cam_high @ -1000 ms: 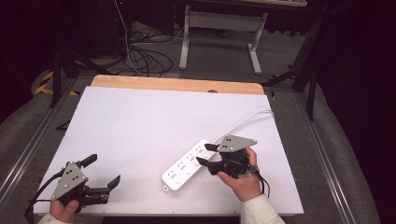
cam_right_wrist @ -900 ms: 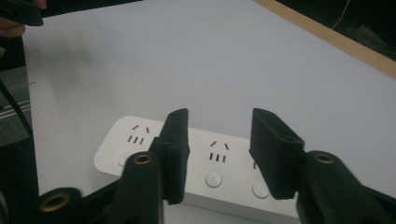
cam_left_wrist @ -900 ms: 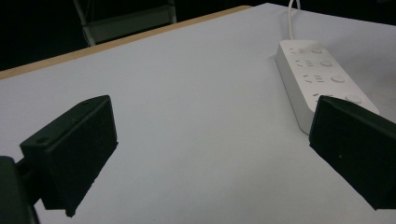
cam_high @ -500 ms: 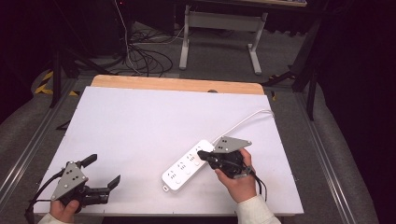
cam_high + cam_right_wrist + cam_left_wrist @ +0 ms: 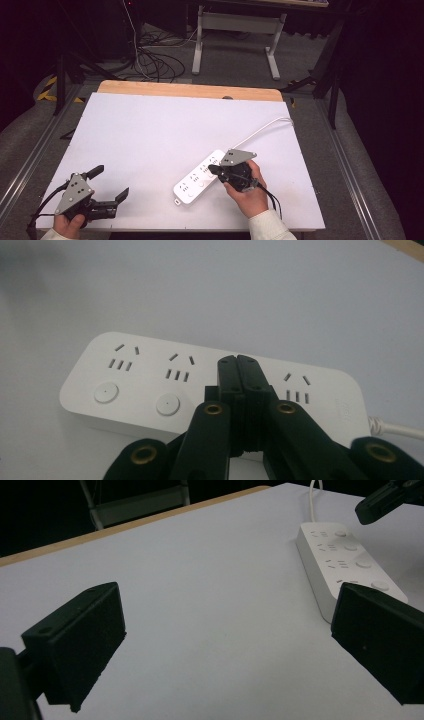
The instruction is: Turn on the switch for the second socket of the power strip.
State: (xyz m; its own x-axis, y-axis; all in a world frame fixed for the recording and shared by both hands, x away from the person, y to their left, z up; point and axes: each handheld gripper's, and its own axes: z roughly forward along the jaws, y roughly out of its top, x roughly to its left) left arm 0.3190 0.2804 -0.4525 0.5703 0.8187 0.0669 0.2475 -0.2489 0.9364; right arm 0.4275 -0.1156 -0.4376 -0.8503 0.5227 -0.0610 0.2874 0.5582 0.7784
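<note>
White power strip (image 5: 150,385) beneath closed right gripper (image 5: 237,362).

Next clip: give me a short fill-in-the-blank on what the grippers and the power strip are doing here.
1. The right gripper has its jaws ____.
2. Its tips are over the white power strip, which has ____ round buttons in the left gripper view.
3. The left gripper has its jaws ____, with nothing between them.

Missing words: shut; four; open

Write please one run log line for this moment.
right gripper: shut, empty, tips over power strip | left gripper: open, empty, apart from strip | table: strip lies flat
</note>
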